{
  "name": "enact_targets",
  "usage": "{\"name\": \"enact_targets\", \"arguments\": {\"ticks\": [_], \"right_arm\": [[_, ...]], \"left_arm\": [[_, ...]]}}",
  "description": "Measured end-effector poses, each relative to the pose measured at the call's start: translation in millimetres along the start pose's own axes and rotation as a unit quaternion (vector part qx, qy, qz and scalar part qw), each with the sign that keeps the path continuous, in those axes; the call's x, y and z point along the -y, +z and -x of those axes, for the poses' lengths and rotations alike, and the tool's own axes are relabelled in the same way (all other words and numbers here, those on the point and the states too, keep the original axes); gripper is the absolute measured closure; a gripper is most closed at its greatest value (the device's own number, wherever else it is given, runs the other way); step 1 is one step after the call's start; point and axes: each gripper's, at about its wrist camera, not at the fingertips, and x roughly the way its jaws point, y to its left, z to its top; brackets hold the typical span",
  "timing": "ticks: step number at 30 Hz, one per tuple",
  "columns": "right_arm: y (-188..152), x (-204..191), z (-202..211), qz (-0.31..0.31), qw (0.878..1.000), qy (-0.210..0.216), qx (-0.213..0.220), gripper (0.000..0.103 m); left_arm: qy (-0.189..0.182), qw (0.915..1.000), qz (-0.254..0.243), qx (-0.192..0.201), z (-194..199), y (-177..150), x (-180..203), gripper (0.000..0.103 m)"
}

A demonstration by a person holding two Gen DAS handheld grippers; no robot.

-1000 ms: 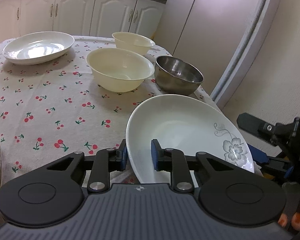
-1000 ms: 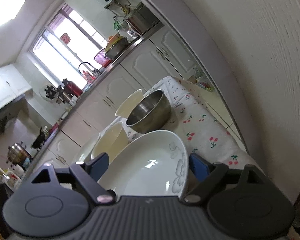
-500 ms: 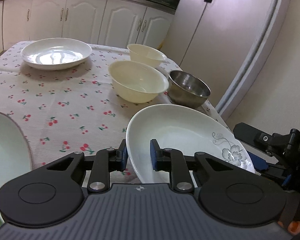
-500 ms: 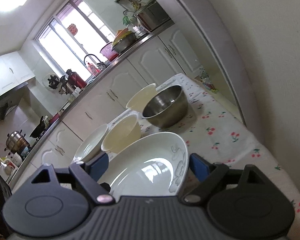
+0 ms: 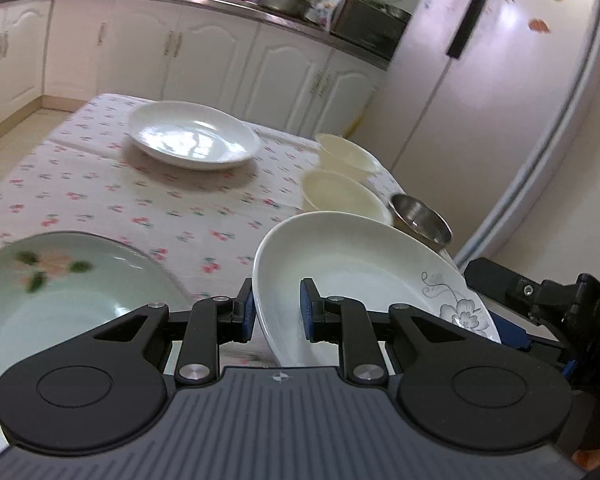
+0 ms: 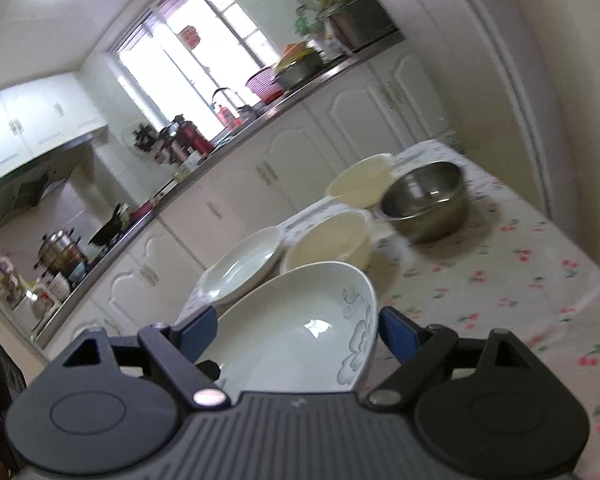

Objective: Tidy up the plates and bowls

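Note:
A white plate with a grey flower print [image 5: 360, 264] is held up off the table; my left gripper [image 5: 277, 312] is shut on its near rim. The same plate [image 6: 296, 344] sits between the wide-apart fingers of my right gripper [image 6: 298, 330], which is open around it. A plain white plate [image 5: 194, 140] rests at the far side of the table. A pale green plate with a pink flower [image 5: 56, 292] lies at the near left. Two cream bowls [image 5: 344, 196] [image 5: 350, 154] and a steel bowl [image 5: 420, 216] stand at the right.
The table wears a cherry-print cloth [image 5: 112, 196]. White kitchen cabinets [image 5: 204, 52] run behind it, and a fridge [image 5: 496, 92] stands at the right. A wall [image 6: 572, 60] is close on the right side.
Both grippers and the flower-print plate have risen and swung left. The green plate has come into the left wrist view, and the bowls have slid to the right.

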Motion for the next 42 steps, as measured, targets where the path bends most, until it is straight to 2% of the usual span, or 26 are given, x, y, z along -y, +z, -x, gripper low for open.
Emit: {"name": "enact_targets", "arguments": {"ticks": [15, 22, 30, 38, 42], "right_arm": [[-25, -77, -53, 0.045, 0.994, 0.078, -0.068, 0.015], [-46, -98, -74, 0.056, 0.988, 0.097, -0.104, 0.015], [-59, -112, -79, 0.081, 0.986, 0.094, -0.114, 0.015], [-70, -114, -82, 0.091, 0.984, 0.085, -0.127, 0.015], [-72, -116, -82, 0.098, 0.984, 0.083, -0.125, 0.015]], "left_arm": [[0.073, 0.9943, 0.063, 0.045, 62, 4, -87, 0.082], [0.103, 0.9901, 0.085, 0.045, 81, -7, -125, 0.082], [0.111, 0.9887, 0.090, 0.045, 82, -14, -137, 0.081], [0.117, 0.9886, 0.079, 0.050, 86, -17, -131, 0.082], [0.126, 0.9881, 0.079, 0.040, 82, -20, -130, 0.081]]}}
